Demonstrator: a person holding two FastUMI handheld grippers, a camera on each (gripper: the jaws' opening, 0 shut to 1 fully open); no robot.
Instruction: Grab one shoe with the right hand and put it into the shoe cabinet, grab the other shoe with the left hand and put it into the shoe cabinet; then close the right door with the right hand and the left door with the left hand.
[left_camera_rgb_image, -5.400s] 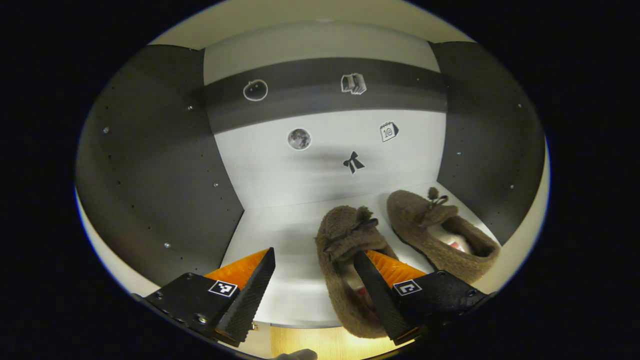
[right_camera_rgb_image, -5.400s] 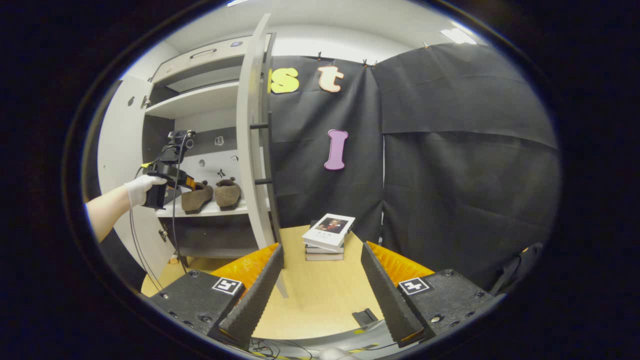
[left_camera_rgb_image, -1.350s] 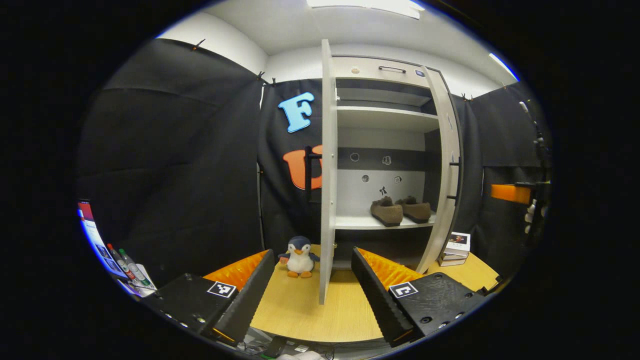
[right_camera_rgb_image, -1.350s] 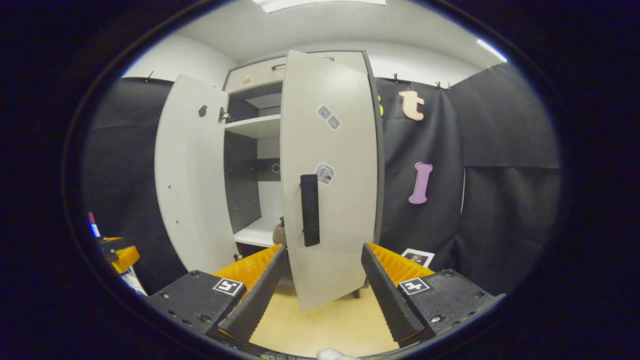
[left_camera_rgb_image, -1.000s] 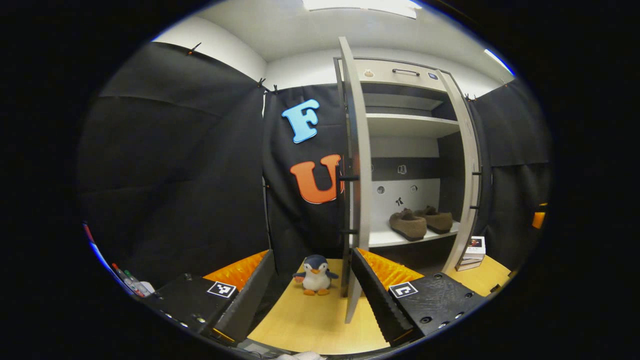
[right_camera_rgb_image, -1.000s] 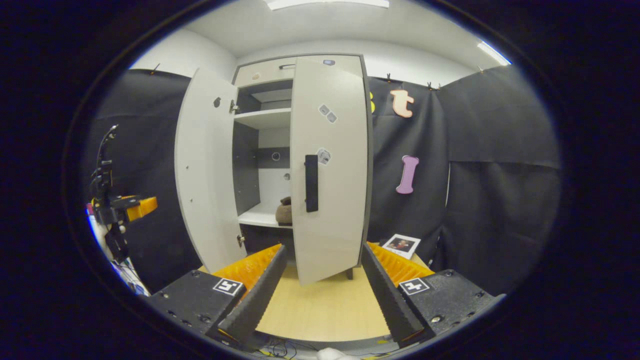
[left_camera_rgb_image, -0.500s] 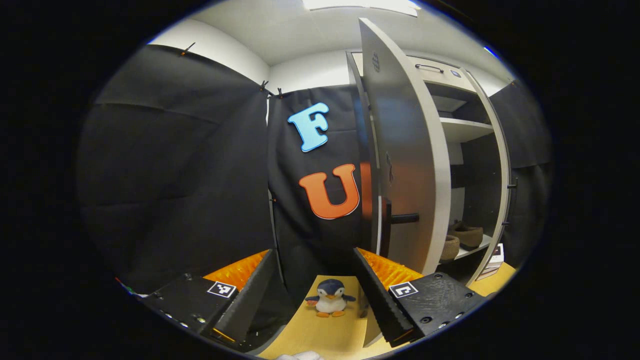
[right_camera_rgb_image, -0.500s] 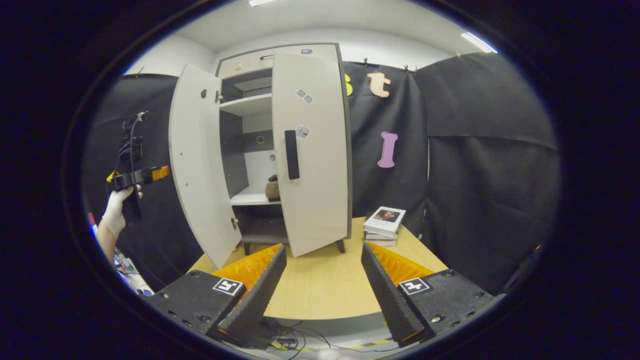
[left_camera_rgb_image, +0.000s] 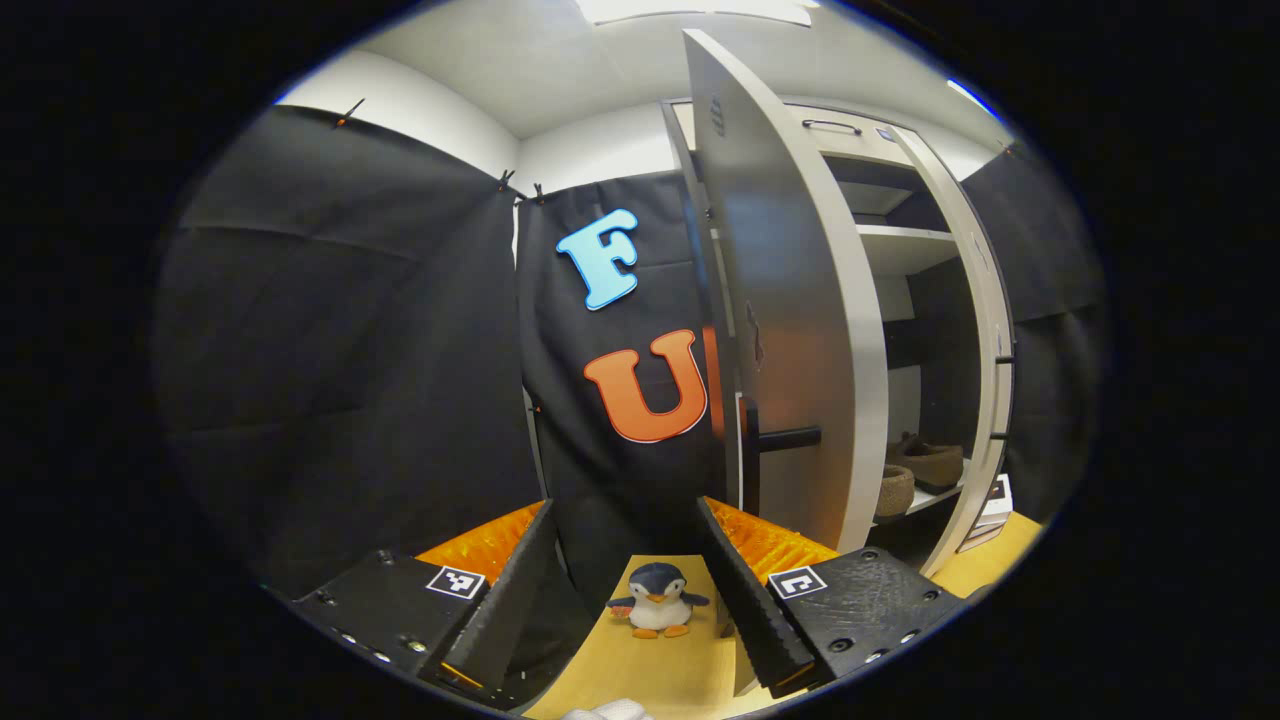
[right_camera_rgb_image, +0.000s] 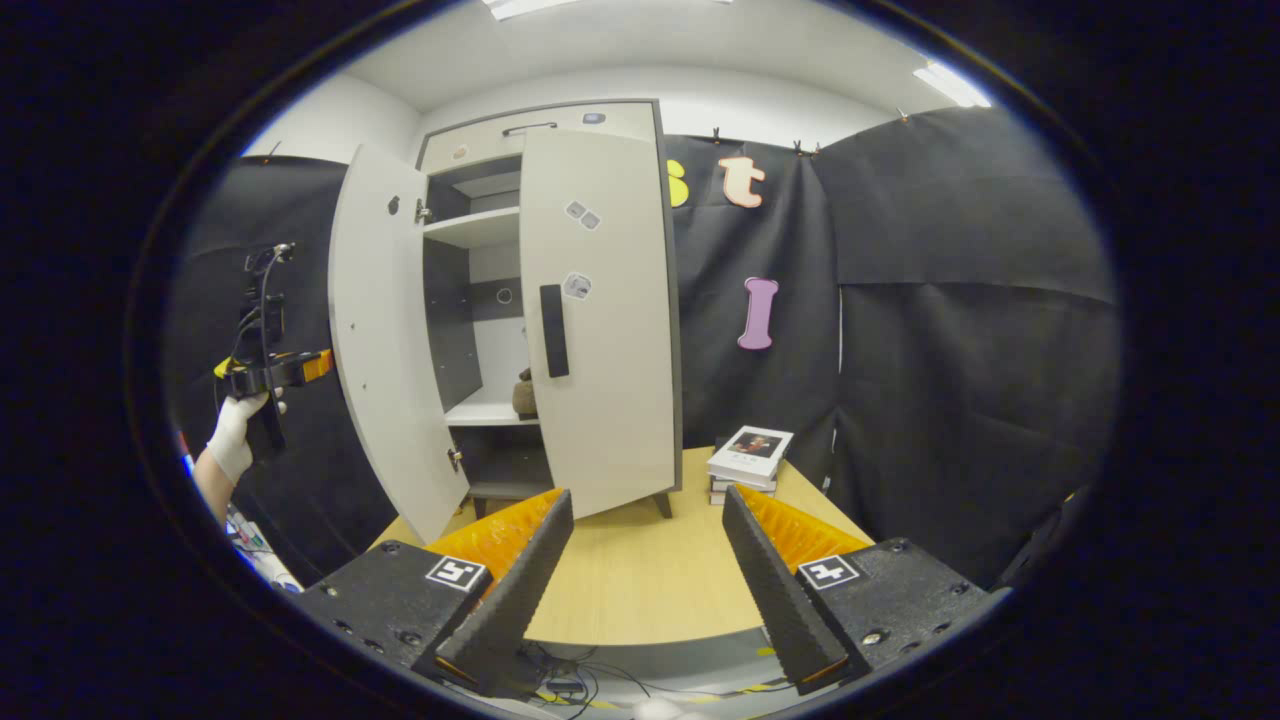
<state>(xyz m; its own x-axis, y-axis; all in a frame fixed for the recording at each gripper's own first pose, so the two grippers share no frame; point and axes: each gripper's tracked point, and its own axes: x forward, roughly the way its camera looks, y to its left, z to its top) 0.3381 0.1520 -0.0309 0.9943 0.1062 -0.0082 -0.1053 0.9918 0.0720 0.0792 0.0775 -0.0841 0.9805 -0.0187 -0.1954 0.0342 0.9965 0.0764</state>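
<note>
Two brown fuzzy shoes (left_camera_rgb_image: 925, 462) sit side by side on the white cabinet's (right_camera_rgb_image: 545, 125) lower shelf; in the right gripper view a sliver of one shoe (right_camera_rgb_image: 523, 393) peeks past the right door. The right door (right_camera_rgb_image: 605, 320) with its black handle (right_camera_rgb_image: 553, 330) stands mostly swung in, still ajar. The left door (right_camera_rgb_image: 375, 340) stands wide open. My left gripper (left_camera_rgb_image: 625, 590) is open, out beyond the left door's (left_camera_rgb_image: 790, 320) outer face near its handle (left_camera_rgb_image: 785, 437). A gloved hand holds the left gripper (right_camera_rgb_image: 312, 366). My right gripper (right_camera_rgb_image: 640, 570) is open over the table, well back from the cabinet.
A toy penguin (left_camera_rgb_image: 655, 600) stands on the wooden table (right_camera_rgb_image: 640, 590) between my left fingers, by the left door's foot. A stack of books (right_camera_rgb_image: 750, 455) lies right of the cabinet. Cables hang at the table's front edge.
My left gripper let go of the shoe, drew out of the cabinet and went round to the left door's outer side. The right door swung mostly shut; my right gripper backed away.
</note>
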